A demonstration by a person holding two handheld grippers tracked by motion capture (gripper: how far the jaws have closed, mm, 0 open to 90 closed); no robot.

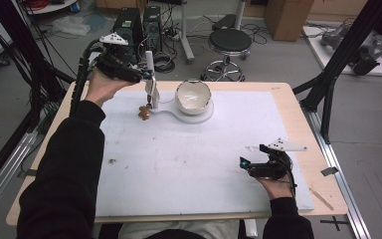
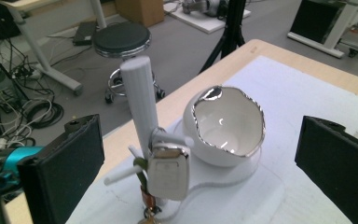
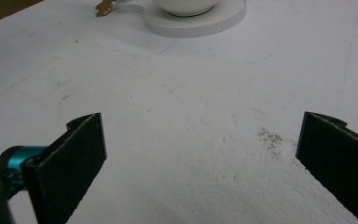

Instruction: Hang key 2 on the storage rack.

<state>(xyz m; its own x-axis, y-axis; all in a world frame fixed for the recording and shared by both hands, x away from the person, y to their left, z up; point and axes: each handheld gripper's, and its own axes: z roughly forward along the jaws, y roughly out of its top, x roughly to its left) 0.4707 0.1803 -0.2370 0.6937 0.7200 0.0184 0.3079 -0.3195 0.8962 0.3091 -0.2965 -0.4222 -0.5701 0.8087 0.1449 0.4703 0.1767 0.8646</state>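
Workshop floor with stool (image 1: pixel 230 41) and cables behind; wooden table (image 1: pixel 298 107) topped by white foam board (image 1: pixel 189 159). On far part of board, white stand base (image 1: pixel 199 115) carrying white gilt-rimmed bowl (image 2: pixel 226 126). Just beside bowl, upright ribbed white post (image 2: pixel 140 100) with side pegs; pale square tag (image 2: pixel 168 172) hanging from a peg, small brown charm (image 1: pixel 143 112) at foot. Left gripper (image 1: pixel 146 74) near post, jaws wide apart, nothing held. Right gripper (image 1: pixel 243 164) low over bare board, jaws wide apart, nothing held.
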